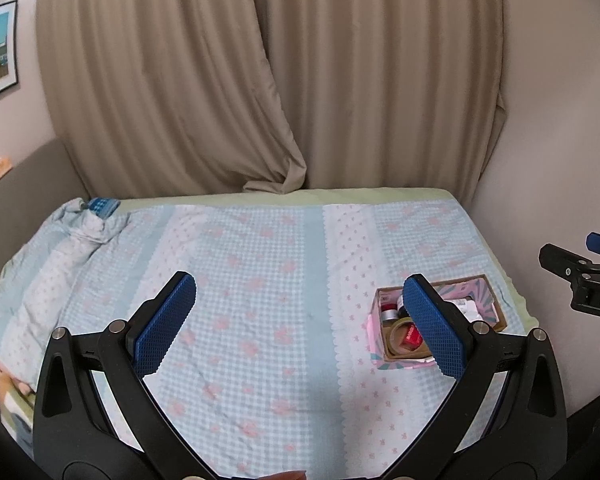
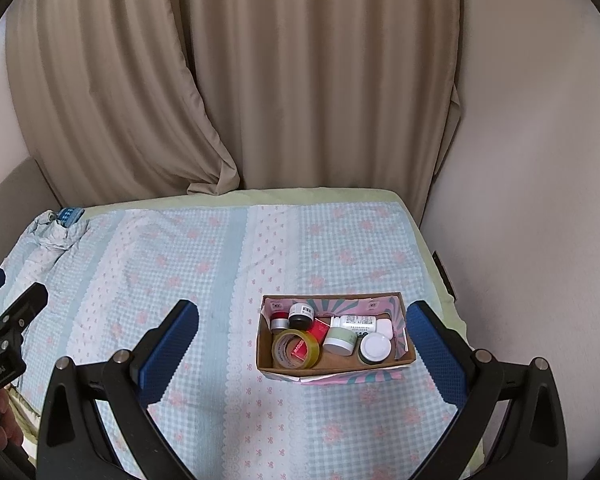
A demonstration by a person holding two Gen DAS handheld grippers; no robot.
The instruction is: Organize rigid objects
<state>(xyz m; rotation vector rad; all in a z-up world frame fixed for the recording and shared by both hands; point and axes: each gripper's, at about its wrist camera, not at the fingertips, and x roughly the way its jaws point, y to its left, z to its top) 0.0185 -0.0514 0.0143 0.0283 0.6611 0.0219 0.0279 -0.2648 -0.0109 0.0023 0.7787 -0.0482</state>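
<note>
On the right side of the bed, near its edge by the wall, I see a shallow rectangular cardboard box (image 2: 332,364) with pink-and-teal patterned paper on its outer walls and plain brown board inside. It rests flat on the pale blue checked bedspread (image 2: 180,280), a puckered cotton-looking cloth with pink flowers and white scalloped bands.

I count eight items packed in the box. One roll of clear yellowish tape (image 2: 296,349) lies flat at the front left corner, ringed around part of a small red packet (image 2: 318,330). One white plastic bottle (image 2: 354,322) with a printed label lies on its side toward the back. One pale green round jar (image 2: 339,341) sits beside one jar with a white lid (image 2: 375,348). One black-capped little pot (image 2: 301,316) and one small silver-and-red tin (image 2: 279,321) stand at the back left. One small white rounded case (image 2: 383,326) touches the bottle's end.

My right claw (image 2: 302,354) hangs wide open above the box, holding nothing, its blue ridged rubber pads (image 2: 168,354) on black plastic arms. My left claw (image 1: 300,324) is likewise spread wide and empty over bare bedspread, the box lying behind its right pad. Beige pleated curtains (image 2: 260,80) hang behind the bed.
</note>
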